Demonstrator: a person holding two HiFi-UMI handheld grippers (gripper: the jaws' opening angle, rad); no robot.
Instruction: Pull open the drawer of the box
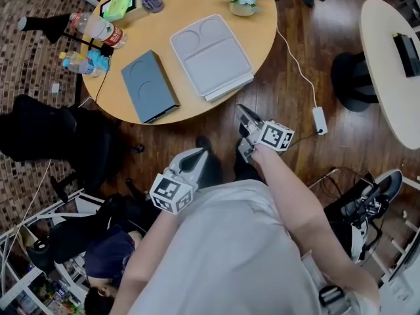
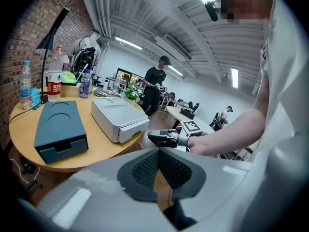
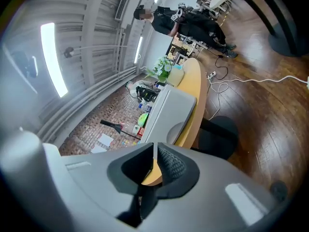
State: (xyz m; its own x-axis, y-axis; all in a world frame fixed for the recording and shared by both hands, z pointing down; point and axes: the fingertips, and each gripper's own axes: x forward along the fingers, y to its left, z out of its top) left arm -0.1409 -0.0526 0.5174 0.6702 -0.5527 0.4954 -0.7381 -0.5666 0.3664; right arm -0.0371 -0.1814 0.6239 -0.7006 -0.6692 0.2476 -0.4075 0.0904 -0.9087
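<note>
Left gripper (image 2: 158,168) and right gripper (image 3: 155,161) both had jaws nearly together, empty. The white box (image 3: 169,110) lay well ahead of them. Approaching so narrow, they might shove its drawer (image 2: 134,128) instead of catching it.

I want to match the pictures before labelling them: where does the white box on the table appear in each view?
Head view: the white box is upper middle, on the round table, right of the dark box.
Left gripper view: left of centre, on the table's right part.
Right gripper view: centre, just left of the table's edge.
Shared landmark: the round table.
</note>
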